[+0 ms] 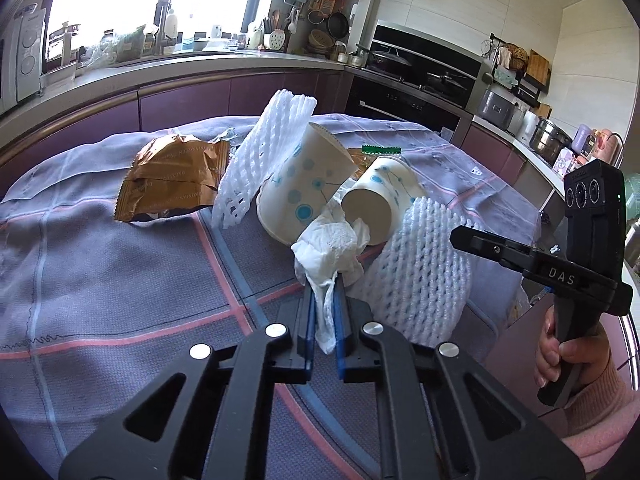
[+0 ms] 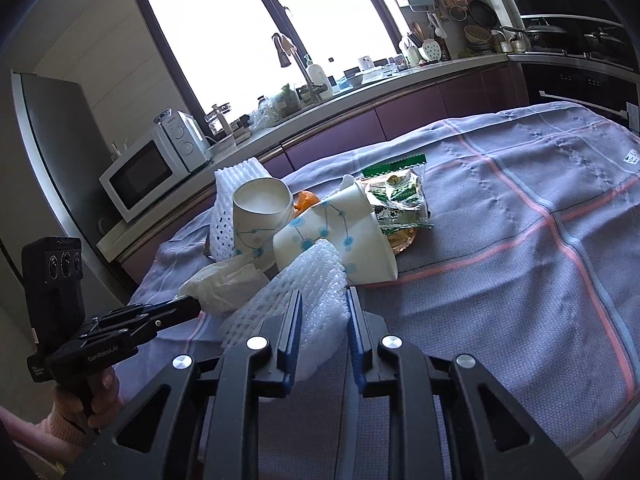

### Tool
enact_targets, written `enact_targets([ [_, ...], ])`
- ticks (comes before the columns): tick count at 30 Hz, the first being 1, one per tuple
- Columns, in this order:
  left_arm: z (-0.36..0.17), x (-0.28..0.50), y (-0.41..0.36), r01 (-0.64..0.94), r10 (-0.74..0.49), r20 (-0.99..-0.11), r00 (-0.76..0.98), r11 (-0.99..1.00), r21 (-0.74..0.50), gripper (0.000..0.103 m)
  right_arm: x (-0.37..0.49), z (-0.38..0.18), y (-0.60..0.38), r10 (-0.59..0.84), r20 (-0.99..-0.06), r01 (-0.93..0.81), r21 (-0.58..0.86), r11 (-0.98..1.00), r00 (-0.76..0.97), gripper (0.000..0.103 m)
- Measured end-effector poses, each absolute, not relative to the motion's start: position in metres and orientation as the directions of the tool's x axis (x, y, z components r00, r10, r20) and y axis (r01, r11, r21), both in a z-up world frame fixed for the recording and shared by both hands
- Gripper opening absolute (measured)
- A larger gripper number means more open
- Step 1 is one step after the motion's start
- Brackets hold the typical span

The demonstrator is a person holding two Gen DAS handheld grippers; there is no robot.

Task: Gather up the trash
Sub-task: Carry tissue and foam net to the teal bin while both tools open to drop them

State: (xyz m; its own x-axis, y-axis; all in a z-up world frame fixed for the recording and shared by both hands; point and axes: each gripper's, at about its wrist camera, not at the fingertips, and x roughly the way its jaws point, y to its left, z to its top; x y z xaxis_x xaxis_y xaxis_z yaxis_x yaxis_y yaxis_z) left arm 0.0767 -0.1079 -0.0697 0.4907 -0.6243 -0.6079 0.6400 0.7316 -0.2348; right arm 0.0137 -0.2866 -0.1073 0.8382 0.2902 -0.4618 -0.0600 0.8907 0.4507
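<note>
A trash pile lies on a grey checked tablecloth (image 1: pixel 100 280). My left gripper (image 1: pixel 323 312) is shut on a crumpled white tissue (image 1: pixel 332 244), seen also in the right wrist view (image 2: pixel 224 284). My right gripper (image 2: pixel 322 312) has a white foam fruit net (image 2: pixel 296 300) between its jaws, which press its sides; the net also shows in the left wrist view (image 1: pixel 420 272). Two paper cups with blue dots lie tipped over (image 1: pixel 300 176) (image 1: pixel 384 196). Another foam net (image 1: pixel 264 152), a brown wrapper (image 1: pixel 172 176) and a green snack bag (image 2: pixel 400 196) lie behind.
The right gripper's body (image 1: pixel 560 256) reaches in from the right in the left wrist view; the left gripper's body (image 2: pixel 100 328) shows at the left in the right wrist view. A kitchen counter (image 1: pixel 200 68), a microwave (image 2: pixel 148 168) and a stove (image 1: pixel 420 76) stand beyond the table.
</note>
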Motion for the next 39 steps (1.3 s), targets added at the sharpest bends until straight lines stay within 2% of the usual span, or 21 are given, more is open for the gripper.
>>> enact_targets([
  [2, -0.065, 0.069, -0.095, 0.645, -0.631, -0.597, 0.495, 0.728, -0.234, 0.008, 0.011, -0.1, -0.282, 0.317, -0.444, -0.096, 0.453, 0.886, 0.838, 0.014],
  [9, -0.04, 0.048, -0.033, 0.613, -0.636, -0.532, 0.56, 0.749, -0.251, 0.008, 0.01, -0.067, -0.254, 0.416, -0.38, -0.23, 0.448, 0.864, 0.826, 0.012],
  [18, -0.01, 0.032, 0.068, 0.429, -0.486, -0.493, 0.722, 0.873, -0.231, 0.008, 0.047, -0.026, -0.182, 0.59, -0.307, -0.44, 0.438, 0.784, 0.747, 0.012],
  [30, -0.012, 0.035, 0.232, 0.026, -0.125, -0.528, 0.84, 0.981, -0.192, 0.008, 0.135, -0.002, -0.009, 0.789, -0.337, -0.671, 0.416, 0.614, 0.513, 0.012],
  [39, -0.058, 0.079, 0.297, -0.113, -0.022, -0.623, 0.782, 0.978, -0.177, 0.008, 0.194, -0.019, 0.09, 0.788, -0.45, -0.676, 0.425, 0.602, 0.42, 0.012],
])
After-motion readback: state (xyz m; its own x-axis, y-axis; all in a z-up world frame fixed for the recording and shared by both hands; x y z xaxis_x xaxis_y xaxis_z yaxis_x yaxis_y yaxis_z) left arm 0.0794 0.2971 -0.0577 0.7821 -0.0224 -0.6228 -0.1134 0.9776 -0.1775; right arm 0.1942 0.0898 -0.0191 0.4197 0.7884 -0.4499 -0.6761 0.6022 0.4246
